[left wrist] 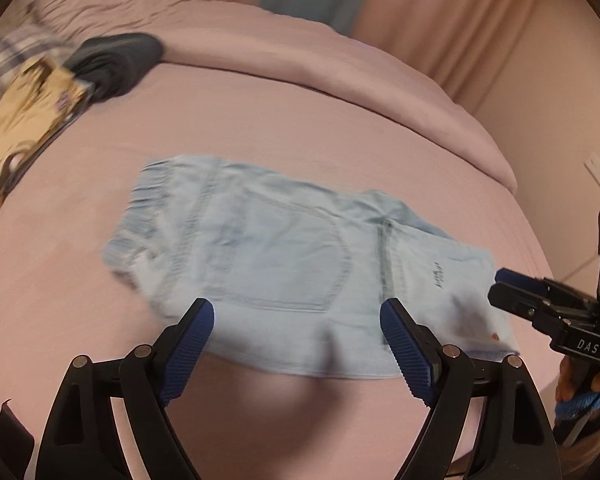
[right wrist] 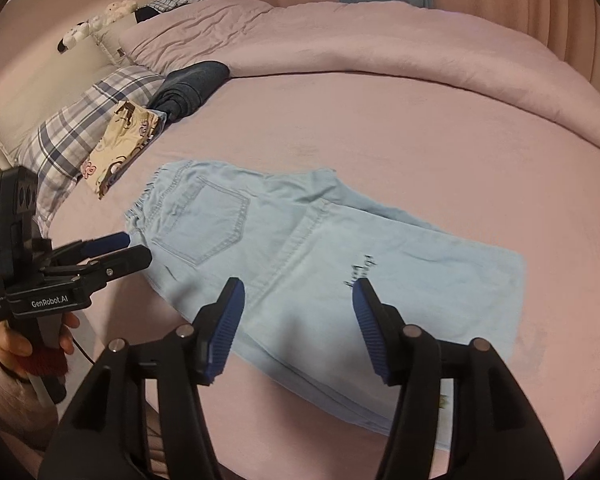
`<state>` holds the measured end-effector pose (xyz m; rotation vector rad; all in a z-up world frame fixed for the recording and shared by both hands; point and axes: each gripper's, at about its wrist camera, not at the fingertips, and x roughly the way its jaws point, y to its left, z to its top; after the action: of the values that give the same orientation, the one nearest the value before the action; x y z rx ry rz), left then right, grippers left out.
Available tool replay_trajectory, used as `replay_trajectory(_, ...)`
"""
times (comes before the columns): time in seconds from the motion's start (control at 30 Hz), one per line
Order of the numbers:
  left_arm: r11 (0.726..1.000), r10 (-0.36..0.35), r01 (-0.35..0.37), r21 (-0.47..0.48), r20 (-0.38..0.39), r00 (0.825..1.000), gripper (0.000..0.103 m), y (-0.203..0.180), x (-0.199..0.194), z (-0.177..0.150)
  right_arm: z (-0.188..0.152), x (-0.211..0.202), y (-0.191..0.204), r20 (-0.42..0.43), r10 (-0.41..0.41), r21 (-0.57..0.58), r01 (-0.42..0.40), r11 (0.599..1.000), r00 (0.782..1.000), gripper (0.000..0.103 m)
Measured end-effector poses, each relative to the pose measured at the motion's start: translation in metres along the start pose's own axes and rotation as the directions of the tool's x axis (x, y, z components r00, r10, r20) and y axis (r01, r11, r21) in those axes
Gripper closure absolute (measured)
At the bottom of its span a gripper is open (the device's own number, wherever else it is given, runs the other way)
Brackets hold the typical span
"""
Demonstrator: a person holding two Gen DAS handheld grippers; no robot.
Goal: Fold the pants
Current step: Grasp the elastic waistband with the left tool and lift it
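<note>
Hovering with both claws, left claw [left wrist: 296, 344] and right claw [right wrist: 298, 328], spread apart and empty over the half-folded pants [right wrist: 300, 256], flat on the bed [right wrist: 380, 120], likely lining up another fold.

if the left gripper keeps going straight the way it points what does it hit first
Most likely the light blue pants: the open left gripper points at their near edge on the bed. Depth is uncertain.

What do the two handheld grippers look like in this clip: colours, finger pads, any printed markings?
Both are black plastic with ribbed blue pads. The left gripper reads "GenRobot.AI" on its body in the right wrist view; the right gripper shows "DAS" in the left wrist view. A dark cable trails below the left one's handle.
</note>
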<state>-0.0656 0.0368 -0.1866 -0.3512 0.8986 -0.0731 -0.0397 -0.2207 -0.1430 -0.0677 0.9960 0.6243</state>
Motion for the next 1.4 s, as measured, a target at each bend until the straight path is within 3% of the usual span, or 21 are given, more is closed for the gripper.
replay_trajectory(0.17, 0.987, -0.029, 0.032, -0.158, 0.021, 0.999, 0.017, 0.047, -0.008, -0.007, 0.005, 0.014, 0.012, -0.025, 0.029, 0.0, -0.029, 1.0, 0.999, 0.044)
replay_trajectory(0.3, 0.954, -0.047, 0.059, -0.295, 0.048, 0.998, 0.012, 0.085, -0.01, -0.013, 0.007, 0.021, 0.021, -0.035, 0.049, -0.004, -0.049, 0.999, 0.998, 0.044)
replay_trajectory(0.47, 0.919, -0.06, 0.07, -0.387, 0.037, 0.997, 0.011, 0.113, 0.007, -0.012, 0.008, 0.025, 0.023, -0.047, 0.05, -0.003, -0.05, 0.999, 0.998, 0.044)
replay_trajectory(0.73, 0.902, -0.132, 0.133, -0.41, 0.031, 0.991, 0.011, 0.12, 0.033, 0.002, 0.007, 0.028, 0.021, -0.06, 0.039, 0.001, -0.039, 0.999, 0.997, 0.044)
replay_trajectory(0.93, 0.919, -0.131, 0.131, -0.373, 0.025, 0.991, 0.011, 0.114, 0.041, 0.008, 0.009, 0.031, 0.022, -0.065, 0.041, -0.002, -0.041, 0.999, 0.997, 0.044)
replay_trajectory(1.07, 0.937, -0.087, 0.081, -0.338, -0.002, 0.996, 0.011, 0.105, 0.046, 0.015, 0.011, 0.033, 0.022, -0.07, 0.042, -0.005, -0.043, 0.999, 0.997, 0.044)
replay_trajectory(1.1, 0.939, -0.079, 0.074, -0.336, -0.002, 0.997, 0.014, 0.104, 0.045, 0.015, 0.011, 0.034, 0.022, -0.071, 0.042, -0.005, -0.043, 0.999, 0.997, 0.044)
replay_trajectory(1.2, 0.938, -0.05, 0.046, -0.343, -0.003, 0.999, 0.049, 0.106, 0.044, 0.013, 0.01, 0.033, 0.023, -0.067, 0.041, -0.005, -0.042, 0.999, 0.997, 0.044)
replay_trajectory(1.4, 0.924, -0.109, 0.107, -0.368, 0.014, 0.994, 0.074, 0.106, 0.043, 0.01, 0.006, 0.035, 0.018, -0.072, 0.029, 0.014, -0.028, 1.0, 0.997, 0.044)
